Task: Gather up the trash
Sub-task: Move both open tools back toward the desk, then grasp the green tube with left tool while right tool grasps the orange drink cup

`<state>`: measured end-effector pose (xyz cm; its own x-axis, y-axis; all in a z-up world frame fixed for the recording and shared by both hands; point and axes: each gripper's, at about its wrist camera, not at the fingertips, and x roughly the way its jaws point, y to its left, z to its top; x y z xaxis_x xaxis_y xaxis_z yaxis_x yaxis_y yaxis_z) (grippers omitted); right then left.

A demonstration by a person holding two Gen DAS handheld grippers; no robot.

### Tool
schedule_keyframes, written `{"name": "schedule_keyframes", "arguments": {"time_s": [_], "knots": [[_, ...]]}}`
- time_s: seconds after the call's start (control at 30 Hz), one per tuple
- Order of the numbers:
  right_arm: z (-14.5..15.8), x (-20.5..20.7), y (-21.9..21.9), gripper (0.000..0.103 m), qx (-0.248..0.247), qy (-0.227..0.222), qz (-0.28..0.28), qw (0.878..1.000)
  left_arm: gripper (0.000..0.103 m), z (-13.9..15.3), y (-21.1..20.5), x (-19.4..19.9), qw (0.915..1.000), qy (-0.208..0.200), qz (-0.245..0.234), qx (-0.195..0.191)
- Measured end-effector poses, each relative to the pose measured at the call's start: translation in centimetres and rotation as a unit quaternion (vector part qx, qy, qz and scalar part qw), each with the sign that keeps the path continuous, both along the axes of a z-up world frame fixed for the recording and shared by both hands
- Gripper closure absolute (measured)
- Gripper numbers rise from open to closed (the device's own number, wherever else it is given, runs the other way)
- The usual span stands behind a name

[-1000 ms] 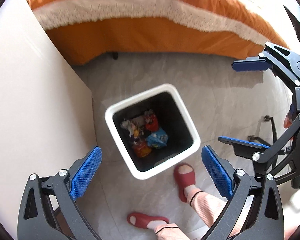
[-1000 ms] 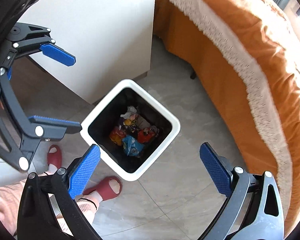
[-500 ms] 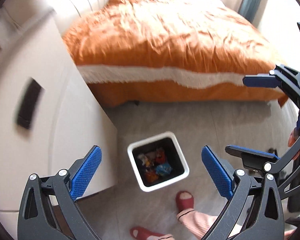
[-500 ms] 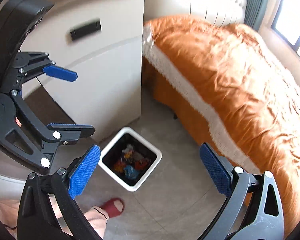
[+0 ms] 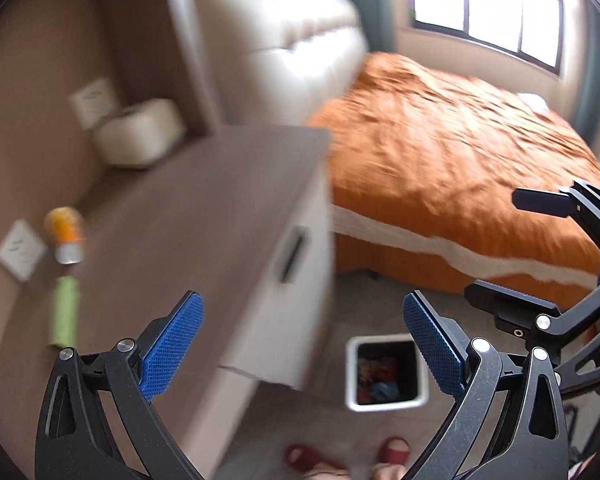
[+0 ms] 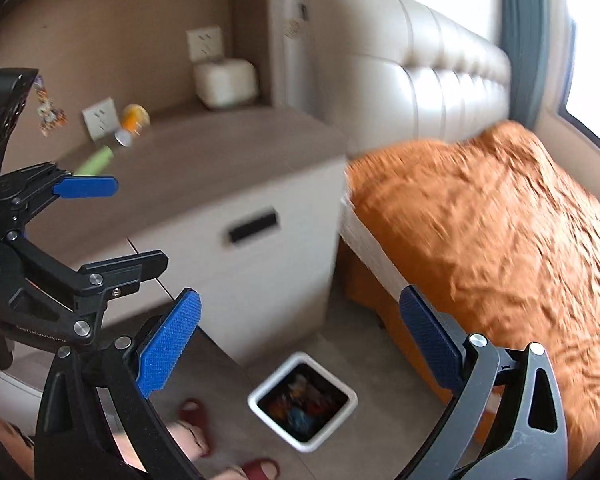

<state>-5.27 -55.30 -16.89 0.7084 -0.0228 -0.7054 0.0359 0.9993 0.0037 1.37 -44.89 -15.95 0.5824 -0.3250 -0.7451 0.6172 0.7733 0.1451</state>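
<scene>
Gaping empty, left claw (image 5: 302,344), right claw (image 6: 300,342), square white bin (image 6: 302,406), rumpled orange bedspread (image 6: 500,220).

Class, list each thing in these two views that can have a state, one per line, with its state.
left claw: open, empty
right claw: open, empty
trash bin: upright, uncovered, holding wrappers
orange bottle: lying on nightstand
green tube: lying flat
nightstand drawer: closed
</scene>
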Motion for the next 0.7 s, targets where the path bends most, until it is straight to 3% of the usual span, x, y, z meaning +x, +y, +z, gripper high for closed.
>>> {"name": "schedule_keyframes", "arguments": {"time_s": [0.1,0.33,0.47,0.7], "knots": [[1.1,2.7,2.8,0.004,-0.003,-0.011,0.020,1.000,0.005,1.6,3.5,2.1,0.9987,-0.020,0.047,-0.003],[3.2,10.5,10.1,0.004,0.001,-0.031,0.090,0.995,0.005,3.9,12.4,8.6,0.9889,-0.016,0.143,-0.036],[3.1,15.0,13.1,0.004,-0.005,-0.031,0.114,0.993,0.005,3.2,15.8,11.7,0.9817,-0.026,0.188,-0.013],[1.5,21.1,17.9,0.004,-0.041,-0.015,0.169,0.985,0.005,0.8,22.7,16.1,0.9685,0.035,0.243,-0.042]]}}
